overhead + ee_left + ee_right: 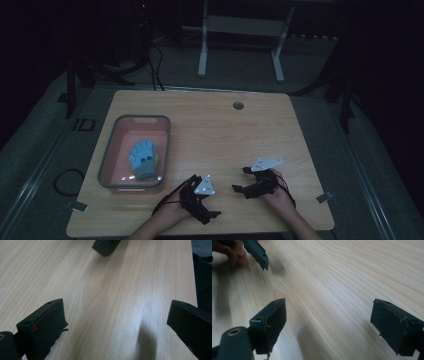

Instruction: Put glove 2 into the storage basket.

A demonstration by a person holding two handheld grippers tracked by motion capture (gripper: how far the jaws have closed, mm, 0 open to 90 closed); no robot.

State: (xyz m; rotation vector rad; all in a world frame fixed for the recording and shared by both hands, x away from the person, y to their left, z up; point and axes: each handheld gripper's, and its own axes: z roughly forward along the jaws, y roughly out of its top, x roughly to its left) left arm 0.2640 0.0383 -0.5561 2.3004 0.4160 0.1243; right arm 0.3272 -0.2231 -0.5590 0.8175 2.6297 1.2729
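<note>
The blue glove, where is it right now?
In the high view, the blue glove lies inside the grey bin on the table's left side, beyond the left gripper.

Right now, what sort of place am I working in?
Probably a dim lab or recording workspace: a bare wooden table with a cable hole, a bin holding a blue glove, and cables on the carpeted floor.

Two matte black two-jaw grippers [216,201] [240,180], each topped by a grey three-cornered plate, trailing thin black cables.
</note>
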